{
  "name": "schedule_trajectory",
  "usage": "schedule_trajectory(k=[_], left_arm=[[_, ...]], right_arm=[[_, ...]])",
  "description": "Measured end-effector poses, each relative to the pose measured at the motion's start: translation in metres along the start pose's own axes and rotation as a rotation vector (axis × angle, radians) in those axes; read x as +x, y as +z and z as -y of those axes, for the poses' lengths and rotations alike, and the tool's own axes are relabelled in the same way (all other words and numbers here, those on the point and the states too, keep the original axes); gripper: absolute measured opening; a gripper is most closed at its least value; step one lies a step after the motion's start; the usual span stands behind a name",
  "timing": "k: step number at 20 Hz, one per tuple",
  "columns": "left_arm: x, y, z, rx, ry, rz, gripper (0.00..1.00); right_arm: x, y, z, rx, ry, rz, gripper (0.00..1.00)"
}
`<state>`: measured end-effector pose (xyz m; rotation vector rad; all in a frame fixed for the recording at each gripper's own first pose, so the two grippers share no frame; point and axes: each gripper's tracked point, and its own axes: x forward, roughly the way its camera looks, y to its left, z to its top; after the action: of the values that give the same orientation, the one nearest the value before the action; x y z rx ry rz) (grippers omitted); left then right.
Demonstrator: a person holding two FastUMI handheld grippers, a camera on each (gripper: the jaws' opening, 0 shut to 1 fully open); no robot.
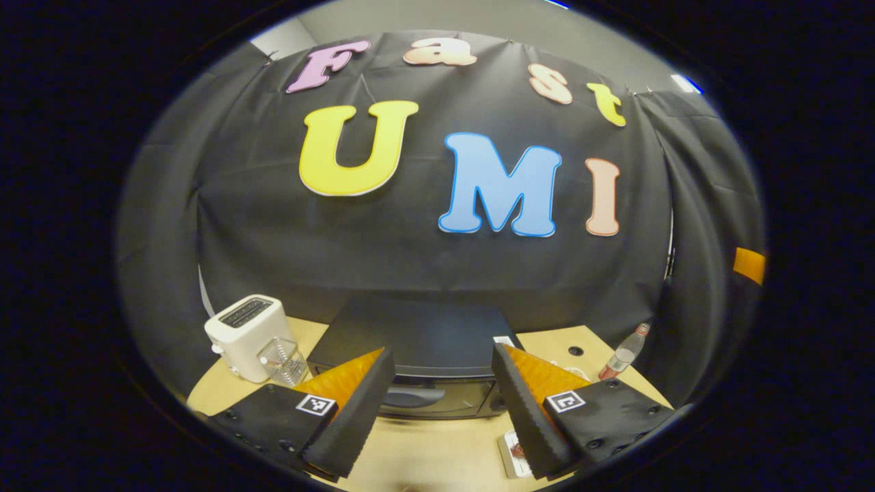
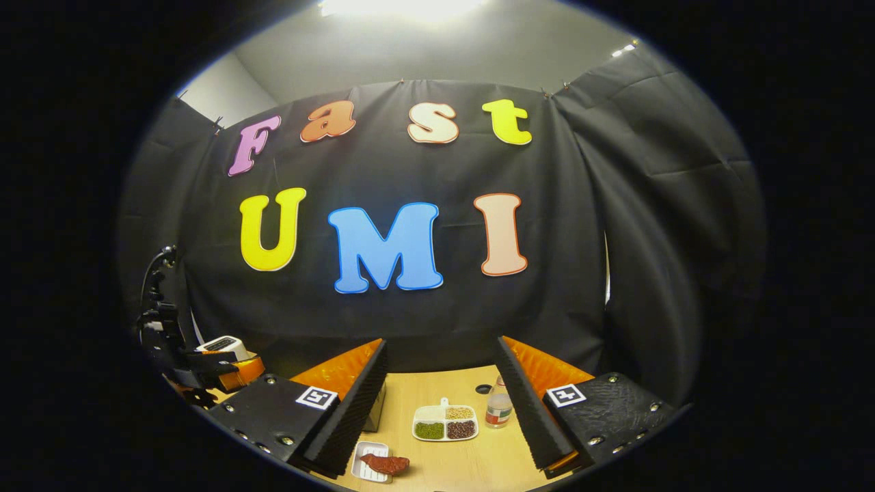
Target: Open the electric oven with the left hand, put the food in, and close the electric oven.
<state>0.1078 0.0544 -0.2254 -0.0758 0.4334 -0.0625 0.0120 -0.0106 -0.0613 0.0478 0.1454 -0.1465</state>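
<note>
Oven (image 1: 437,369) sits shut ahead; left hand-held gripper (image 1: 443,400), jaws spread and empty, should square up on its handle (image 1: 412,396).

Black cloth wall (image 2: 410,314), pale ceiling with bright light (image 2: 400,7), light wooden table (image 2: 444,458)

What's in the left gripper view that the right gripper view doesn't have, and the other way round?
Left gripper view: the black oven, closed, beyond the open left gripper, and a glass cup beside the white toaster. Right gripper view: a divided dish of beans and a small tray of reddish food, ahead of the open right gripper. Both: the white toaster, a bottle and the wooden table.
</note>
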Motion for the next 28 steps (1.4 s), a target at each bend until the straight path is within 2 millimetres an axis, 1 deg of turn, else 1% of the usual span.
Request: schedule_trajectory(k=[1,2,3,5,6,7,8,9,10,13,15,16,17,18,19,20,21,22,23,24,26,28], left_arm=[[0.009,-0.007,-0.005,0.009,0.011,-0.015,0.94],[0.017,-0.014,-0.008,0.028,0.017,-0.027,0.96],[0.022,-0.023,-0.01,0.052,0.022,-0.036,0.96],[0.041,-0.036,-0.014,0.102,0.026,-0.055,0.99],[0.05,-0.045,-0.014,0.117,0.014,-0.069,0.96],[0.057,-0.056,-0.013,0.131,0.009,-0.094,0.98],[0.064,-0.066,-0.016,0.141,0.011,-0.116,0.99],[0.07,-0.072,-0.022,0.133,0.022,-0.127,0.99],[0.073,-0.073,-0.025,0.114,0.032,-0.126,0.97],[0.084,-0.078,-0.032,0.081,0.032,-0.136,0.96],[0.09,-0.09,-0.035,0.062,0.031,-0.169,0.97],[0.091,-0.086,-0.036,0.076,0.037,-0.154,1.0],[0.095,-0.085,-0.037,0.089,0.033,-0.153,0.99],[0.096,-0.089,-0.038,0.094,0.037,-0.162,0.93],[0.097,-0.092,-0.04,0.11,0.037,-0.162,1.0],[0.097,-0.09,-0.04,0.105,0.038,-0.154,0.97],[0.096,-0.094,-0.04,0.103,0.039,-0.162,0.96],[0.094,-0.093,-0.039,0.106,0.038,-0.155,0.97],[0.088,-0.096,-0.039,0.107,0.037,-0.161,1.0],[0.082,-0.098,-0.039,0.11,0.034,-0.161,0.97],[0.068,-0.107,-0.039,0.111,0.028,-0.165,1.0],[0.059,-0.113,-0.039,0.108,0.023,-0.168,1.0]], right_arm=[[0.0,-0.003,0.003,0.006,-0.007,-0.01,0.95],[-0.001,-0.007,0.004,0.018,-0.011,-0.023,0.95],[0.001,-0.01,0.005,0.032,-0.015,-0.033,0.96],[0.002,-0.014,0.008,0.048,-0.026,-0.05,0.96],[0.003,-0.016,0.01,0.047,-0.032,-0.058,0.96],[0.003,-0.017,0.01,0.04,-0.039,-0.061,0.95],[0.003,-0.016,0.011,0.032,-0.042,-0.063,0.95],[0.003,-0.014,0.011,0.025,-0.048,-0.061,0.95],[0.002,-0.014,0.013,0.021,-0.053,-0.058,0.95],[0.002,-0.012,0.013,0.007,-0.063,-0.058,0.95],[0.003,-0.011,0.013,0.001,-0.069,-0.058,0.95],[0.004,-0.01,0.012,0.002,-0.071,-0.057,0.96],[0.003,-0.009,0.01,0.005,-0.072,-0.055,0.95],[0.004,-0.009,0.008,0.007,-0.07,-0.056,0.95],[0.004,-0.01,0.006,0.006,-0.068,-0.058,0.96],[0.004,-0.011,0.003,0.006,-0.066,-0.059,0.96],[0.004,-0.011,0.0,0.007,-0.065,-0.059,0.96],[0.003,-0.012,-0.002,0.013,-0.063,-0.06,0.95],[0.001,-0.012,-0.007,0.019,-0.056,-0.061,0.96],[0.0,-0.013,-0.011,0.022,-0.051,-0.061,0.96],[-0.002,-0.013,-0.016,0.023,-0.038,-0.059,0.96],[-0.002,-0.013,-0.024,0.034,-0.014,-0.058,0.96]])
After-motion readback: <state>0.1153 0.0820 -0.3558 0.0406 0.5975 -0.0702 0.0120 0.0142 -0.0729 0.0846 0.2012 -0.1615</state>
